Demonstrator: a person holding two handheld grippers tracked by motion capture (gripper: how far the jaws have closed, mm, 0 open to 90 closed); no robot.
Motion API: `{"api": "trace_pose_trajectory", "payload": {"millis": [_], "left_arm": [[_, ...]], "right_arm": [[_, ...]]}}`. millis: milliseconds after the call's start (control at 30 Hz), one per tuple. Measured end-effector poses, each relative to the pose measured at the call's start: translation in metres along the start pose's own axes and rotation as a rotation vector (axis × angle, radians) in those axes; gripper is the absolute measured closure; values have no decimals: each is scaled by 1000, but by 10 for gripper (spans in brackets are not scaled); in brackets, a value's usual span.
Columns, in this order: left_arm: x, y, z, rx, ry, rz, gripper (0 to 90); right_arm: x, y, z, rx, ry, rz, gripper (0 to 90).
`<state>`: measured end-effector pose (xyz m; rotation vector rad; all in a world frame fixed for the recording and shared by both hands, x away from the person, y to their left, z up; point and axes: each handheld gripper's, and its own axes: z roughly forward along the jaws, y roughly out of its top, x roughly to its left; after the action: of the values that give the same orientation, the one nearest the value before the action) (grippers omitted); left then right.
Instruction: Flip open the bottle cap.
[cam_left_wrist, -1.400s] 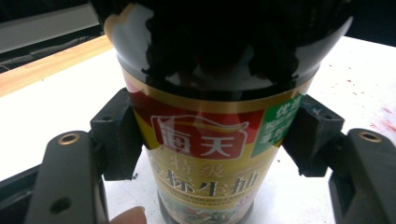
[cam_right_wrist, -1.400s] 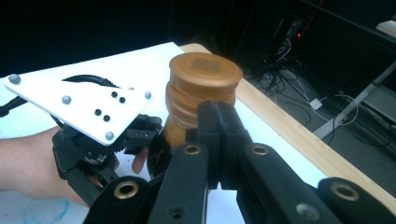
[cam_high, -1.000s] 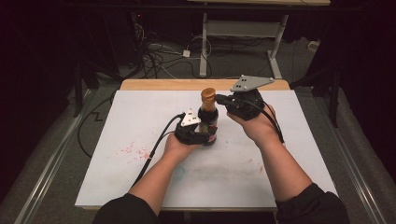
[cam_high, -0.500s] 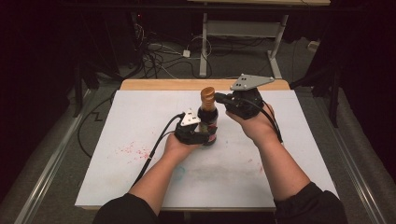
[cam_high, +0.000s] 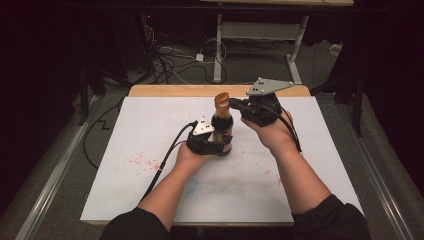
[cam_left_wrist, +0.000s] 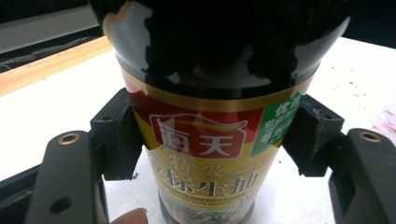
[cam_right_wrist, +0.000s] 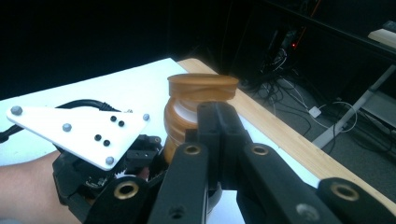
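The left gripper (cam_left_wrist: 210, 144) is clamping the sauce bottle (cam_high: 222, 131) upright on the worktop (cam_high: 310, 150), fingers pinching its label; the right gripper (cam_right_wrist: 219, 121) is sitting closed beside the amber cap (cam_right_wrist: 201, 88), seemingly mid-opening; next, probably twisting it.

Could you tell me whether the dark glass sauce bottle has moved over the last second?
No. The dark glass sauce bottle stands equally far from the wooden table edge as before.

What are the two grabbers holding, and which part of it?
The left gripper clamps the sauce bottle around its labelled body. The right gripper is at the bottle's brown cap; whether it grips it can't be told.
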<state>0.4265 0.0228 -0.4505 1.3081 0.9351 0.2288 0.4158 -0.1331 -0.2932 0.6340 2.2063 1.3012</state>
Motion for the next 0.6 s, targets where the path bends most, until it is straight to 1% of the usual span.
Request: {"api": "trace_pose_trajectory", "payload": {"millis": [100,133,200,300,400,500,533,600], "left_arm": [[0,0,0,4,-1,5,288],[-1,0,0,3,-1,6,288],[0,0,0,3,-3,4,288],[0,0,0,0,-3,0,288],[0,0,0,2,-3,5,289],[0,0,0,3,-4,5,289],[-1,-1,0,3,-5,15,288],[-2,-1,1,3,-3,15,289]], "right_arm": [[0,4,1,-4,-4,-2,900],[0,5,1,-8,2,-1,900],[1,6,1,-6,-5,-3,900],[0,7,2,-8,-10,-4,900],[0,8,2,-11,-10,-1,900],[0,11,2,-10,-13,-7,900],[0,12,1,-13,-11,-10,900],[3,17,3,-16,-7,-22,900]]}}
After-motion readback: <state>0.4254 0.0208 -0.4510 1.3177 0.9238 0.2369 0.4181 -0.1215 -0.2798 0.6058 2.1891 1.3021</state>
